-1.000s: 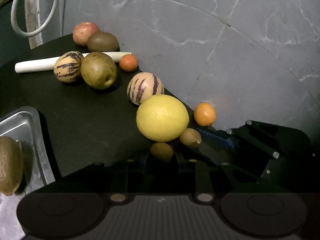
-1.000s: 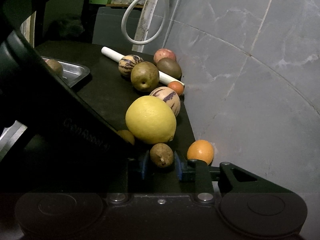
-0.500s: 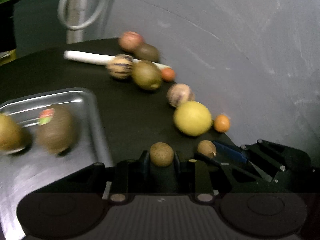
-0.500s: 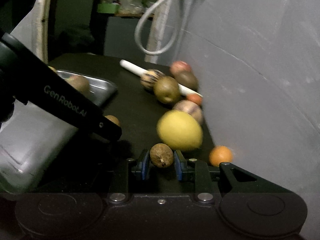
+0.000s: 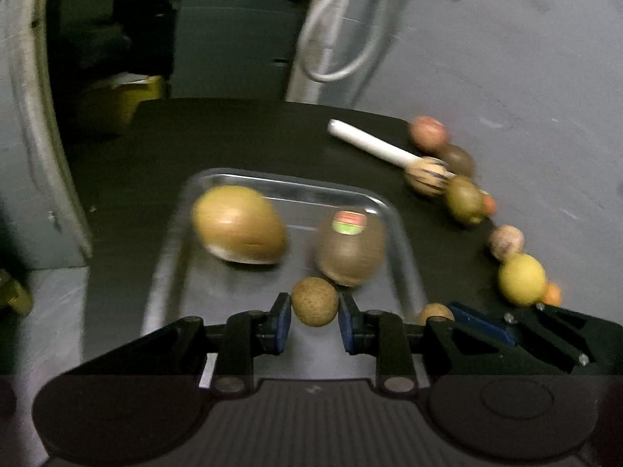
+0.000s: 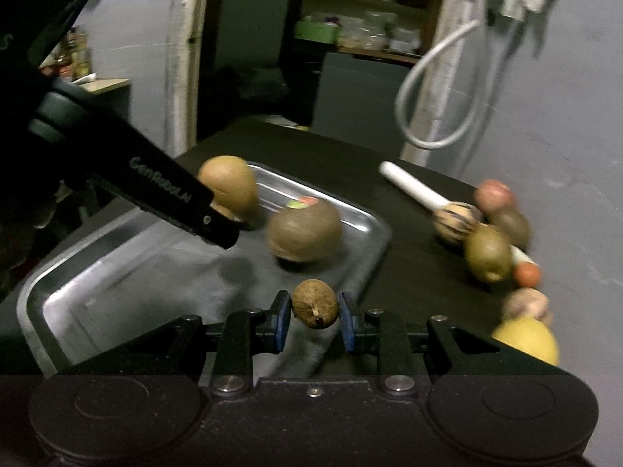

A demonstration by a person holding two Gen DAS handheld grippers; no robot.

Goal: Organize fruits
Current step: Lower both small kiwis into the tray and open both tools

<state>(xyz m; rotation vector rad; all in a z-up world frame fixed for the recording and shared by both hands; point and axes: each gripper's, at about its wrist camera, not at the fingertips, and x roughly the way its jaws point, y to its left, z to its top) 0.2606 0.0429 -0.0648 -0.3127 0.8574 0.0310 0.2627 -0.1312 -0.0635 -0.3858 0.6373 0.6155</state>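
- Fruits are gripped in both claws: a small speckled brown fruit [image 5: 314, 301] is clenched by the left gripper [image 5: 314, 313], a small brown fruit with a stem scar [image 6: 314, 303] by the right gripper [image 6: 314, 313].
- Both are held above the near part of the metal tray [image 5: 405, 257].
- A stickered kiwi [image 5: 350, 251] and a tan oval fruit [image 5: 239, 223] are seen lying in the tray.
- Beyond, a lemon [image 5: 521, 279], striped melons, a pear [image 6: 487, 253] and a white rod [image 5: 370, 144] are lined along the dark tabletop [image 5: 241, 136].

Motion blur smears the tray [image 5: 393, 218] fruits, possibly kiwis.
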